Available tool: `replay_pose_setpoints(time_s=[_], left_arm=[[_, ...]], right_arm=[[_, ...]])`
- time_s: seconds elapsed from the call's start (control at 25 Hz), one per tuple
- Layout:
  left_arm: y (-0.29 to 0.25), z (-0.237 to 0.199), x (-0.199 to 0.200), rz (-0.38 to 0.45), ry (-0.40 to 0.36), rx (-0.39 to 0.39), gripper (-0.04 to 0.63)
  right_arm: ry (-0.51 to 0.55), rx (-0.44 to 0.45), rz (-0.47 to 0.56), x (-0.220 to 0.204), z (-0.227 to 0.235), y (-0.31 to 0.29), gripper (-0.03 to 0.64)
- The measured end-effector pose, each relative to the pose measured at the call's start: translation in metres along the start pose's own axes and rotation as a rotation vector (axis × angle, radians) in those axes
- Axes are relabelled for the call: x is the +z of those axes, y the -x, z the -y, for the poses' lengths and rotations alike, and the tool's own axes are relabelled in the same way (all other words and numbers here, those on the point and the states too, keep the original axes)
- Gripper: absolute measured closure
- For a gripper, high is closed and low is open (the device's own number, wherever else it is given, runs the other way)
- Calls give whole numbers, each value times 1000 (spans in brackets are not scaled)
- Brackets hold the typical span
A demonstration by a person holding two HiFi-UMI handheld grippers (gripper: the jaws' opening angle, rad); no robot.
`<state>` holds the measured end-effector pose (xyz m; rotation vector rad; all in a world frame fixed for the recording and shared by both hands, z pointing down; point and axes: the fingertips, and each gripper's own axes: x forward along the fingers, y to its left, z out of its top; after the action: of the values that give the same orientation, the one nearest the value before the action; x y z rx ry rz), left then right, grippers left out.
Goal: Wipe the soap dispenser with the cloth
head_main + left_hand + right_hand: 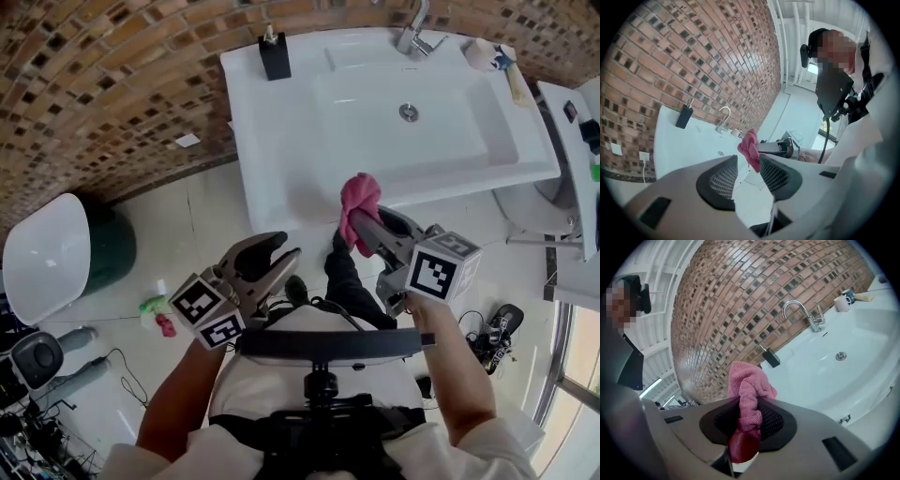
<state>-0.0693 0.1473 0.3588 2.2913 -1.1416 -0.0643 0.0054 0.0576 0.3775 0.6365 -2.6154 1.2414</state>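
The black soap dispenser (275,54) (684,117) (771,357) stands upright on the back left corner of the white sink (272,159), against the brick wall. My right gripper (361,225) (750,413) is shut on a pink cloth (361,197) (749,390), which bunches up above its jaws in front of the sink's near edge. My left gripper (281,258) (749,164) is held lower and to the left, well short of the sink. Its jaws stand a little apart with nothing between them. In the left gripper view the cloth (750,147) shows beyond that gap.
A chrome faucet (414,33) (806,315) rises at the sink's back, with a drain (409,112) in the basin and a small cup (487,54) at the back right. A white lid (47,253) and green bin (112,248) stand on the floor at left. Shoes (502,328) lie at right.
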Motion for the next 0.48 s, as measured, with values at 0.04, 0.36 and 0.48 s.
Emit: replay_pose_setpoints(time_s=[0.04,0.36,0.48], left_arm=[[13,5,-6,11,2,-10,446],[71,70,-57,-23,28,-69,446],[72,94,-64,-25,16,-59,446]], right_arm=[[0,-12,9,-13,-11,7,503],[-13,-21,72,-87,-68,77,503],[-2,-9,62,-95,-72,102,503]])
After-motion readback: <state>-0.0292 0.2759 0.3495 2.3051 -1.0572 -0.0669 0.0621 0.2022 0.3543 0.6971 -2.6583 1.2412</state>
